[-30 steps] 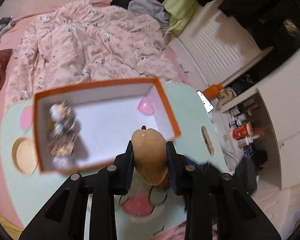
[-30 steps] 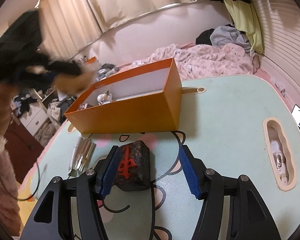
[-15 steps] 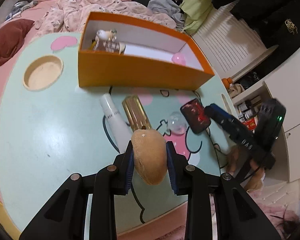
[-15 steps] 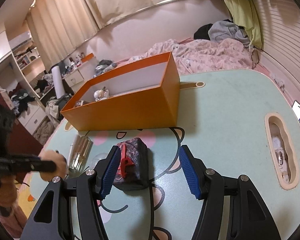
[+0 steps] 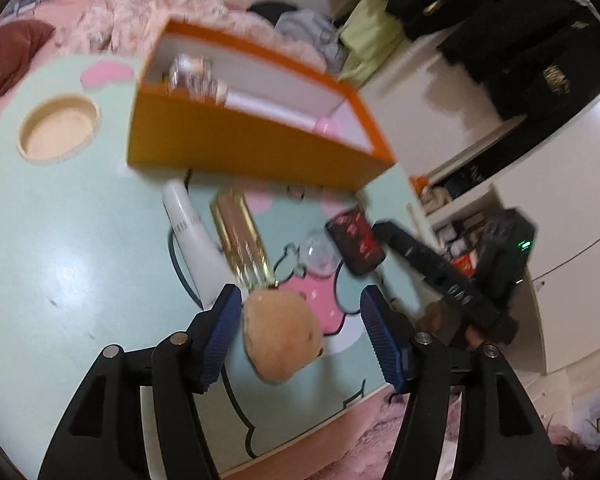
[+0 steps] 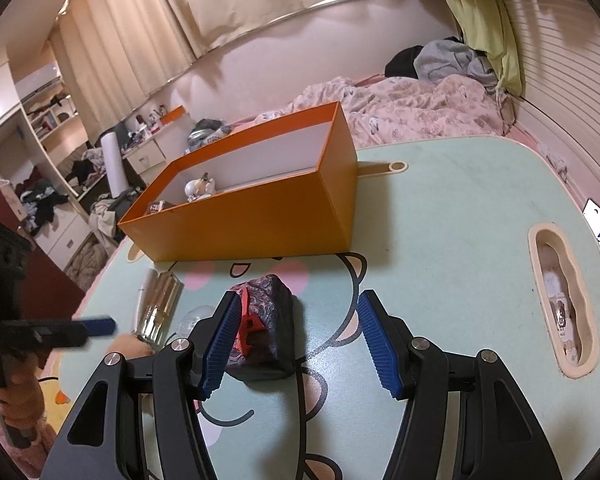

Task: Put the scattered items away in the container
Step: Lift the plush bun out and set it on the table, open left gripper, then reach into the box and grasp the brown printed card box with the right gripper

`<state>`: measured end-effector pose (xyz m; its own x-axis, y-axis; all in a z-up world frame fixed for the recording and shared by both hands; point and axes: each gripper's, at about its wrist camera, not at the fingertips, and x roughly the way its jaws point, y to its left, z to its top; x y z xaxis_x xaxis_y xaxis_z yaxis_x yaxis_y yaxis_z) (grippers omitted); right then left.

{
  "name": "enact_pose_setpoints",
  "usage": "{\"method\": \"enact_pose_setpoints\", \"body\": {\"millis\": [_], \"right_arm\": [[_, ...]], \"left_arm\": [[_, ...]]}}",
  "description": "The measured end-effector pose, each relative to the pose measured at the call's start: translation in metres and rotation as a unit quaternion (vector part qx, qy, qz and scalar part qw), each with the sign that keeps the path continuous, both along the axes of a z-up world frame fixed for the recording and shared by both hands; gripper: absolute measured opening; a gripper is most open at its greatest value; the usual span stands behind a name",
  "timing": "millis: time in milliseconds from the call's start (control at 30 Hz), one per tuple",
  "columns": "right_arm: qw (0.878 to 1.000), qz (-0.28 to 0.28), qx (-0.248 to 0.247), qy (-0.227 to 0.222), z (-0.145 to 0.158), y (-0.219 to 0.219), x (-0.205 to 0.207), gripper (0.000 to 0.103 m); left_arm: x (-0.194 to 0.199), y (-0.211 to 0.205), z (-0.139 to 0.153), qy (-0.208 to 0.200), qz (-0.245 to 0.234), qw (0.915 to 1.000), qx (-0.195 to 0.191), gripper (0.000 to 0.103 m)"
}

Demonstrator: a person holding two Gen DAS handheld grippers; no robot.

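Left tongs spread, jaws just been opening; brown plush toy sits between the pads, touching the left pad or just off it, clear gap to the right pad, so no longer pinched. Toy is at the near edge of the table, well short of the orange box. Just beyond it: gold bottle and white tube, both lying with long axes running away toward the box; clear ball to their right

Right tongs spread, pointing down at the table; dark patterned pouch lies between the pads, hard by the left pad, wide gap to the right one, long axis along the fingers. Right hand is nearer the pouch; box straight ahead, open top, a figurine inside. Judgement: closing on the pouch looks like the next grasp
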<state>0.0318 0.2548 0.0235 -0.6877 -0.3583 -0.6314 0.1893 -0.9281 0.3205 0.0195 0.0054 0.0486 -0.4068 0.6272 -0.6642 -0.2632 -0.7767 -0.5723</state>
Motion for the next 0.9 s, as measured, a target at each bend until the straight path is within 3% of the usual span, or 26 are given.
{"method": "enact_pose_setpoints", "body": {"millis": [100, 133, 233, 367, 500, 600, 733, 833, 900], "right_arm": [[1.0, -0.003, -0.002, 0.005, 0.001, 0.001, 0.001, 0.06], [1.0, -0.004, -0.002, 0.006, 0.001, 0.001, 0.001, 0.06], [1.0, 0.002, -0.007, 0.011, 0.002, 0.001, 0.002, 0.06], [0.999, 0.03, -0.044, 0.002, 0.014, 0.004, 0.0, 0.06], [0.997, 0.059, -0.032, 0.028, 0.065, -0.015, -0.011, 0.06], [0.995, 0.098, -0.026, 0.014, 0.1, -0.047, -0.038, 0.06], [0.981, 0.183, 0.034, -0.048, 0.105, -0.114, -0.086, 0.06], [0.969, 0.198, 0.03, -0.145, 0.081, -0.144, -0.122, 0.06], [0.965, 0.196, 0.039, -0.172, 0.068, -0.157, -0.137, 0.06]], "left_arm": [[0.007, -0.012, 0.017, 0.073, 0.07, 0.9942, -0.036, 0.066], [0.01, -0.015, 0.02, 0.1, 0.102, 0.9881, -0.058, 0.071], [0.016, -0.019, 0.017, 0.165, 0.172, 0.9641, -0.117, 0.072], [0.012, -0.025, -0.005, 0.16, 0.17, 0.9677, -0.096, 0.072], [0.016, -0.031, -0.015, 0.168, 0.184, 0.965, -0.082, 0.072], [0.019, -0.037, -0.016, 0.164, 0.183, 0.9668, -0.07, 0.072], [0.02, -0.036, -0.015, 0.17, 0.178, 0.9665, -0.073, 0.072], [0.021, -0.034, -0.015, 0.178, 0.173, 0.9658, -0.075, 0.072], [0.022, -0.033, -0.014, 0.182, 0.172, 0.965, -0.076, 0.072]]}}
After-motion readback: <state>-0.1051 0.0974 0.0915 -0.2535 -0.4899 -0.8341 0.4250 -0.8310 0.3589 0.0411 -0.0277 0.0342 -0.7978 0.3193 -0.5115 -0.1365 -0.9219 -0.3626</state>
